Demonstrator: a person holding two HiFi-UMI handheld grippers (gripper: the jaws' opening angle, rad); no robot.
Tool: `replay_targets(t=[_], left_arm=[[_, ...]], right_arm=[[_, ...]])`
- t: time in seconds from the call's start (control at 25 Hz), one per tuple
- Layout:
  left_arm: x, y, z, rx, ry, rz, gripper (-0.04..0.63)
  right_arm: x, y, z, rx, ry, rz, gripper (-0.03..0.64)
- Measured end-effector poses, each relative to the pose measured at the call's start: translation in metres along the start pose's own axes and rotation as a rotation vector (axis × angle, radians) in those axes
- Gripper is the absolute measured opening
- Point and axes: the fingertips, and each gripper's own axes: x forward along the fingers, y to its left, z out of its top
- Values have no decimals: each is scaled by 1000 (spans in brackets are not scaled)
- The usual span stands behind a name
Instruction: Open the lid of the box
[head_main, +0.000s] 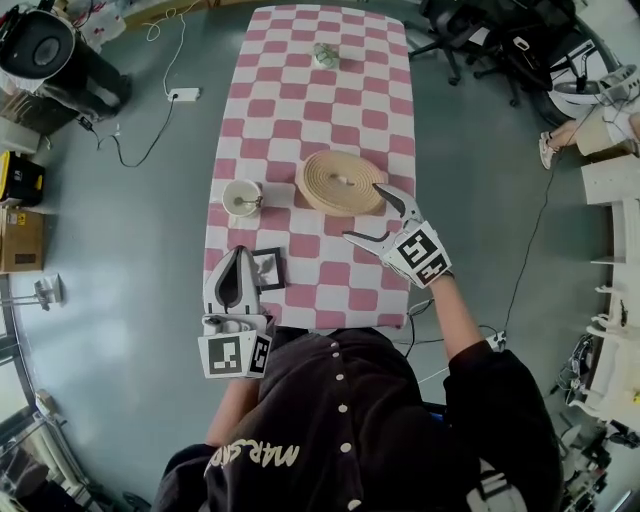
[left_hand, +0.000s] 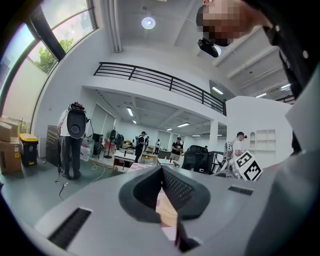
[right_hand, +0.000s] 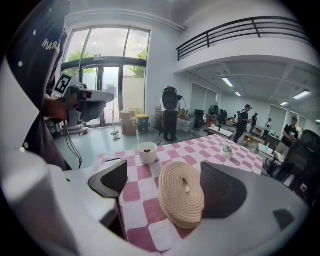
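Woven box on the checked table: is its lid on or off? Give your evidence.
On. The woven box shows an unbroken coiled top with a small knob at its centre; no inside shows.

Round woven box (head_main: 341, 183), lid (right_hand: 182, 192) on.
Tan coiled rope, lying flat mid-table (head_main: 330, 90); the lid seems fully seated, small knob at centre.

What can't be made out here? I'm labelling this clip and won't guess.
Lid seam of the woven box: lost among coils, head and right gripper views.
Contents of the white cup: too small, same views.
Far-end small item: too small, head view.
Most of the table: behind the left gripper's shut jaws, left gripper view.
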Motion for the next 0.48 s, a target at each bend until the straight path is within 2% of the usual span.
replay_targets(t=[0.48], left_arm=[[5,7,-13,-28,28,10,8]], right_arm=[[64,-12,-55,-34,255,147,463]])
